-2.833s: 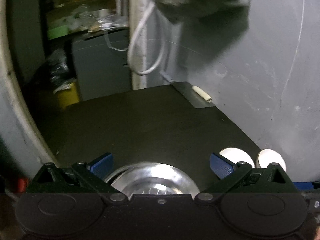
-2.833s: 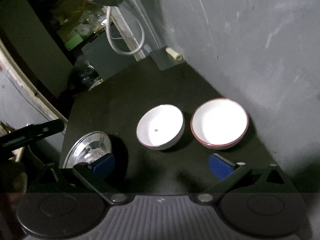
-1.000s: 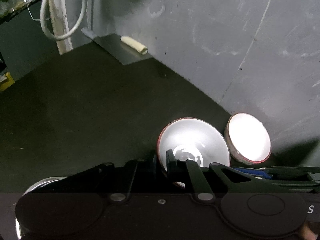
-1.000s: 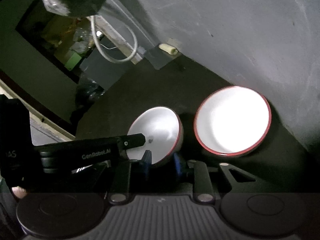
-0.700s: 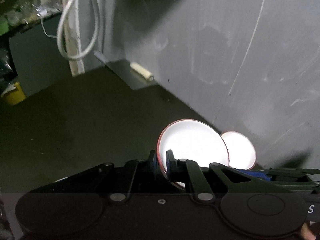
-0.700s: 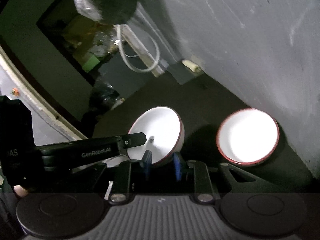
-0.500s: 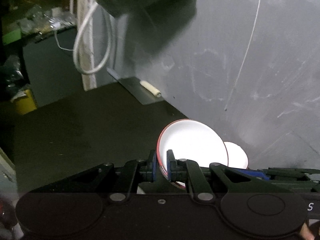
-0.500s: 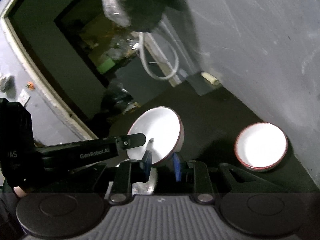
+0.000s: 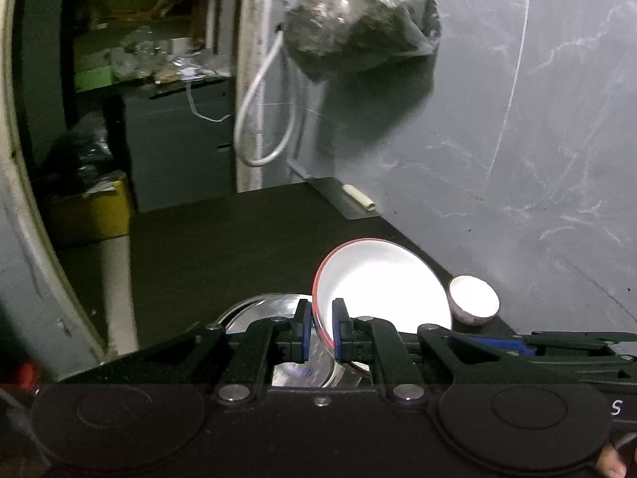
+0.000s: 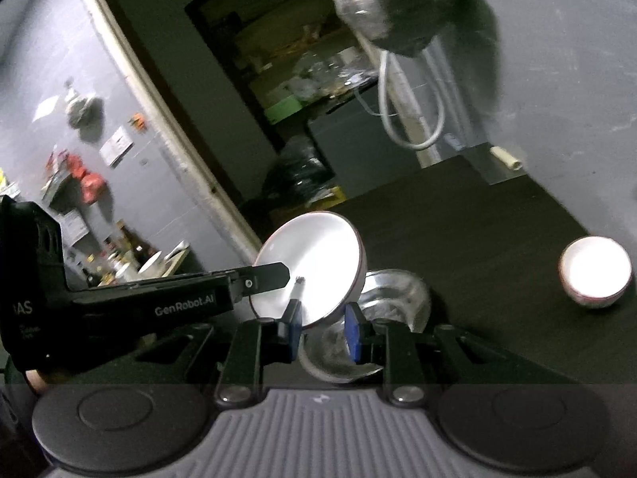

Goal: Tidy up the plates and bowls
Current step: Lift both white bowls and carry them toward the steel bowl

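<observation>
Left wrist view: my left claw [image 9: 321, 328] and right claw [image 10: 324, 328] each grip one white bowl [image 9: 382, 285]; one bowl [image 9: 473, 299] sits right, one steel plate [image 10: 392, 290] beneath, on surface [image 9: 223, 247].

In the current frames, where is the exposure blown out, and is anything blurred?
Left wrist view: the held bowl interior is blown white, table dark; hanging bag slightly blurred. Right wrist view: both bowls glare white; bag and doorway smeared.

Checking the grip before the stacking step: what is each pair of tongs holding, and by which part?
Both sets of tongs, left and right, pinch the same white bowl at its near rim, wall between the pads.
</observation>
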The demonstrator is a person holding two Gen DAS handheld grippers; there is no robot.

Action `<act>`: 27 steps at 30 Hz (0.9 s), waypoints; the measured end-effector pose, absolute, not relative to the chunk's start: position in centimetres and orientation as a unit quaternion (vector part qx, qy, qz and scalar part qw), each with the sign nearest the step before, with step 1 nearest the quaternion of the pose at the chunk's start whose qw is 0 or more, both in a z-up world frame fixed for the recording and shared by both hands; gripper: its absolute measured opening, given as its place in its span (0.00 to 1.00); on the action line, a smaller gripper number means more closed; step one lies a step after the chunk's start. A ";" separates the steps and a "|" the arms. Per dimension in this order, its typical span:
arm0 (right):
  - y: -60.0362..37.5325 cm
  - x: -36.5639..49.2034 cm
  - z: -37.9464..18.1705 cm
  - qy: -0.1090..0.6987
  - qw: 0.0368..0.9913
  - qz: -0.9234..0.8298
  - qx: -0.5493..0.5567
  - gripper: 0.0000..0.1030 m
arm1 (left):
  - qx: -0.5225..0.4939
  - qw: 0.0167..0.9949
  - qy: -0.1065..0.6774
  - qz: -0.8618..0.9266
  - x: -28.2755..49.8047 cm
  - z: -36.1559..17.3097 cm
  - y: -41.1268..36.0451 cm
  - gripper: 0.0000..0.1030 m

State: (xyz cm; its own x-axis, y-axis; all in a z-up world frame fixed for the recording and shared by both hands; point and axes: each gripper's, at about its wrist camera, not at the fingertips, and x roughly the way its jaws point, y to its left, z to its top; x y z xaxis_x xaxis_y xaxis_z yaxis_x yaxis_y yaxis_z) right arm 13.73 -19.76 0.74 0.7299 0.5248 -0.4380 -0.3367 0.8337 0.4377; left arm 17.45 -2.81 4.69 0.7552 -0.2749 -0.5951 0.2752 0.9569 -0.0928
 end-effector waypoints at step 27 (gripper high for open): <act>-15.4 8.2 -2.9 0.390 0.877 0.259 0.107 0.26 | -0.058 0.907 0.402 -0.113 8.6 -0.9 2.1 0.13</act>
